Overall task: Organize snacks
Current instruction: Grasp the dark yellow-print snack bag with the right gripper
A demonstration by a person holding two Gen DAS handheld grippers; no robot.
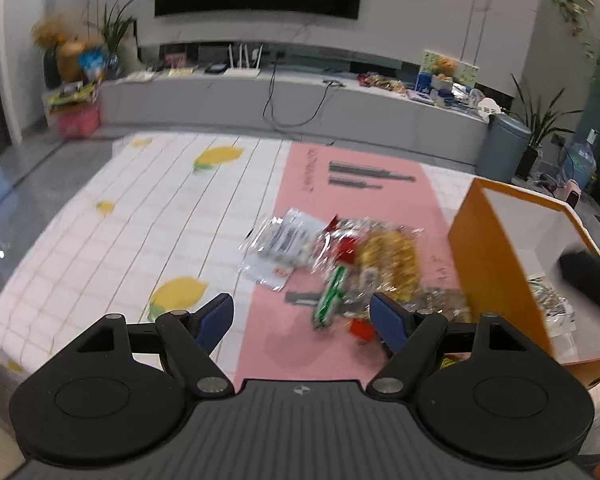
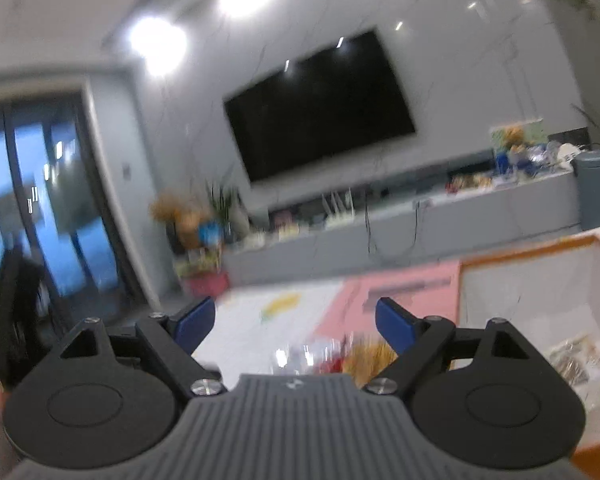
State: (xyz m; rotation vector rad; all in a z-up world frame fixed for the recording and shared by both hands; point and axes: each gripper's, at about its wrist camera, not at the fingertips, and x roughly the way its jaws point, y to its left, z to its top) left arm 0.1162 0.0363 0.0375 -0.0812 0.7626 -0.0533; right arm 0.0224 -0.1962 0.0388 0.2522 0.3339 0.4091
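Left tool (image 1: 302,322): blue-padded jaws spread wide, nothing between them, hanging above the pink mat (image 1: 352,184) at the near edge of the snack pile. Right tool (image 2: 295,322): also released and empty, aimed almost level toward the far wall; its view is heavily smeared.

Step in hand, as I judge it: fetch the next packet from the loose heap and carry it to the orange cardboard box with white inner walls (image 1: 496,240).

Notes on doing it well:
- Pick one packet only. The green-and-white stick wrapper (image 1: 331,294) lies nearest the left tool and partly apart from the rest, so it looks the cleanest target.
- Bring the jaws down astride the wrapper's narrow width, not its length.
- Crinkly film slips and drags neighbours; close on the body, not on a loose corner.
- Lift clear before swinging over the box wall.

Positions: clear crinkled packet with white and grey contents (image 1: 282,242) sits farther out and left; the yellow snack bag in clear film (image 1: 388,258) lies farther out and to the right of the gap, with the small red packet (image 1: 362,328) just inside the right finger. Box stands right of the pile, touching it; some silvery packets (image 1: 550,304) already lie inside.
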